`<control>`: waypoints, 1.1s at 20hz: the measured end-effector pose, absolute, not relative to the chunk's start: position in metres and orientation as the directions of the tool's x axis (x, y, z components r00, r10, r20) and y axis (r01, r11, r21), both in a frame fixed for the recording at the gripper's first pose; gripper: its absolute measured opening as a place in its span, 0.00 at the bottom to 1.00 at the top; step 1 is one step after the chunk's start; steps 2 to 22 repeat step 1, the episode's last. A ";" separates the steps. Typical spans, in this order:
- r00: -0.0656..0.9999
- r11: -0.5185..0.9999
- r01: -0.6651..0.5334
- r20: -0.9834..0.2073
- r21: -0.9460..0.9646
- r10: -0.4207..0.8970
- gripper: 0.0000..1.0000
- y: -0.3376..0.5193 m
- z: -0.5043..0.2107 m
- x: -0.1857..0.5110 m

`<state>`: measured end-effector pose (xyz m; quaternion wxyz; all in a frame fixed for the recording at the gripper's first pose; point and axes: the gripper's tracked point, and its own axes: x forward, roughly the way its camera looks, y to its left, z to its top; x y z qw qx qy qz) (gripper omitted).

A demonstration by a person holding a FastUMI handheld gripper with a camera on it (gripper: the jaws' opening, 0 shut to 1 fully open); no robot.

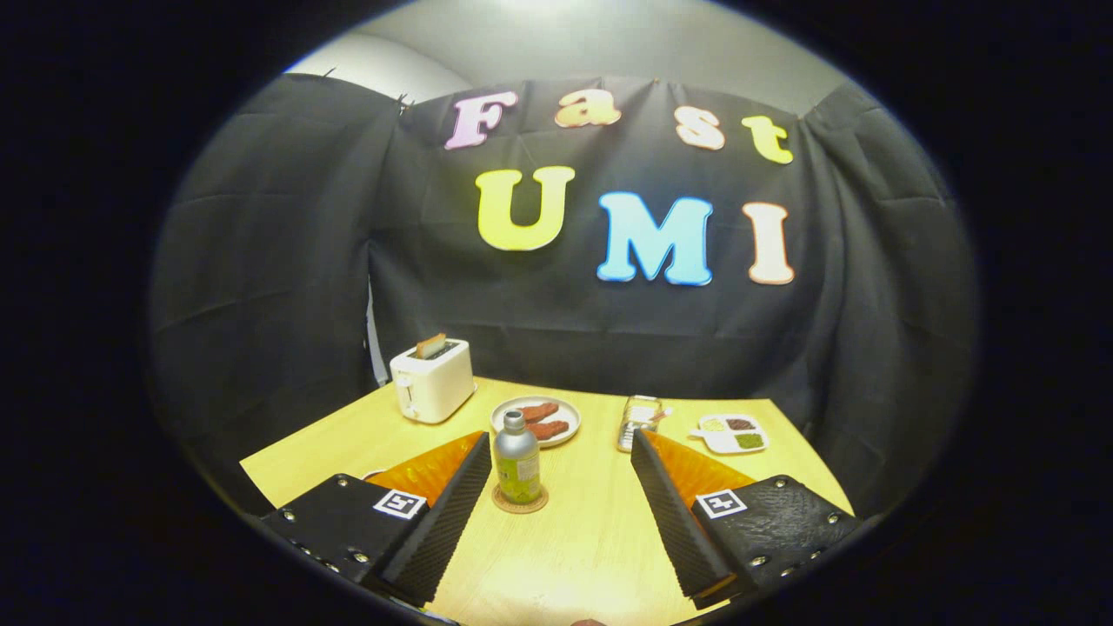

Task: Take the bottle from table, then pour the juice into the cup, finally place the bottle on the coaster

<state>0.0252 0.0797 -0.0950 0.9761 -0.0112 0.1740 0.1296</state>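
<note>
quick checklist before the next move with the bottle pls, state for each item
1. Gripper open: ok, fingers spread wide, nothing between the pads.
2. Bottle upright: ok, standing with cap on, just ahead of the fingers, nearer the left one.
3. Bottle on coaster: ok, the round coaster shows under its base.
4. Cup placed: ok, clear cup stands beyond the right finger, apart from the bottle.
5. Juice in cup: cannot tell, too small and see-through.
6. Bottle clear of the plate behind it: ok, they sit apart.

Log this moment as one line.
tongs open, empty | bottle upright on coaster, between fingers | cup beyond | stage: bottle placed
</note>
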 end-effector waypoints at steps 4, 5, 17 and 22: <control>0.917 0.970 -0.245 -0.322 0.009 0.234 0.98 0.075 -0.088 0.021; 0.917 0.970 -0.245 -0.322 0.009 0.234 0.98 0.075 -0.088 0.021; 0.917 0.970 -0.245 -0.322 0.009 0.234 0.98 0.075 -0.088 0.021; 0.917 0.970 -0.245 -0.322 0.009 0.234 0.98 0.075 -0.088 0.021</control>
